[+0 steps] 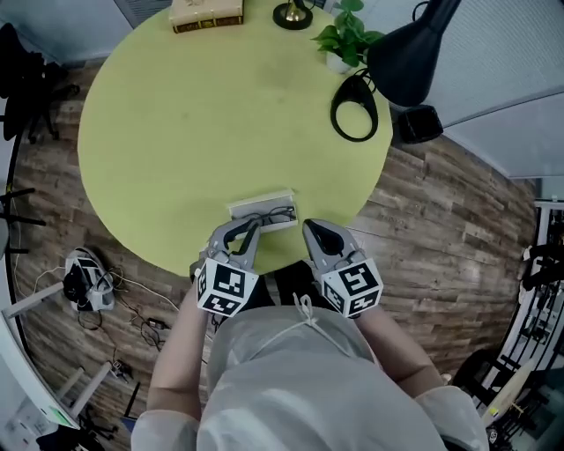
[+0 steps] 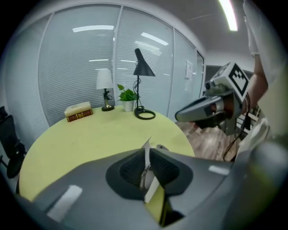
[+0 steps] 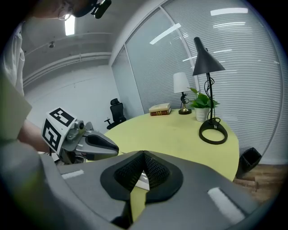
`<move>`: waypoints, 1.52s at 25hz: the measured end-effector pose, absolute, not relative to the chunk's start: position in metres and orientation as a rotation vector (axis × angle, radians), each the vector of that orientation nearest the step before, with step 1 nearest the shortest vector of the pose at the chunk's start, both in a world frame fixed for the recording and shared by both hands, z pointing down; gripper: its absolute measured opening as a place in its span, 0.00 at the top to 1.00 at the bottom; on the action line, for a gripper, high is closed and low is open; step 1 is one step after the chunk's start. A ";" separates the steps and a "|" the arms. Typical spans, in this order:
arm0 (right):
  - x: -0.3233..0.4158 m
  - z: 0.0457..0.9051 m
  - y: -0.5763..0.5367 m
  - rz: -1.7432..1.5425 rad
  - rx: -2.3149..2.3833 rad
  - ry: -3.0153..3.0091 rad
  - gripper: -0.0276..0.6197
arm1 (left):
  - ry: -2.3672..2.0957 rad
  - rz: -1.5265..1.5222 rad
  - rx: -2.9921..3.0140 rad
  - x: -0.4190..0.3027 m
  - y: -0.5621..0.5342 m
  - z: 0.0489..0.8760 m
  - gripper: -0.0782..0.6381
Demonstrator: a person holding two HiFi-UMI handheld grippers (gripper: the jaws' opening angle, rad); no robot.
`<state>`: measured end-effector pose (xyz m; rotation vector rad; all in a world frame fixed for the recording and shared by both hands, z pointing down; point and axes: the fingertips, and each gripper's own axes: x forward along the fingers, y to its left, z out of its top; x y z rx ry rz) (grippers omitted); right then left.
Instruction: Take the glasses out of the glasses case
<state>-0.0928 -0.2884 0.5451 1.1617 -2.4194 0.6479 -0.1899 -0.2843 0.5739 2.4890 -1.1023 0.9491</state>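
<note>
Head view is filled by a round yellow-green table (image 1: 220, 114), and the open glasses case (image 1: 262, 205) is seen near its closest edge with the dark-framed glasses (image 1: 275, 214) lying inside. The left gripper (image 1: 249, 227) is held at the case's near side. In the left gripper view its jaws are pressed together on a thin white edge of the case (image 2: 147, 150). The right gripper (image 1: 310, 229) is held just beside the case's right end. In the right gripper view its jaws are closed on each other with nothing clamped, and a white part of the case (image 3: 143, 180) is glimpsed beyond them. At the far rim a book (image 1: 207, 12), a potted plant (image 1: 348, 35) and a black desk lamp (image 1: 414, 53) are placed.
</note>
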 end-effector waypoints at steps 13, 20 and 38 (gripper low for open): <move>-0.082 0.572 -0.300 0.719 1.175 -2.376 0.96 | -0.520 1.394 2.557 -0.154 -0.292 0.650 0.80; -0.081 0.581 -0.300 0.748 1.156 -2.351 0.96 | -0.335 1.533 2.535 -0.147 -0.289 0.669 0.80; -0.076 0.581 -0.299 0.741 1.159 -2.326 0.96 | -0.253 1.630 2.578 -0.149 -0.288 0.673 0.87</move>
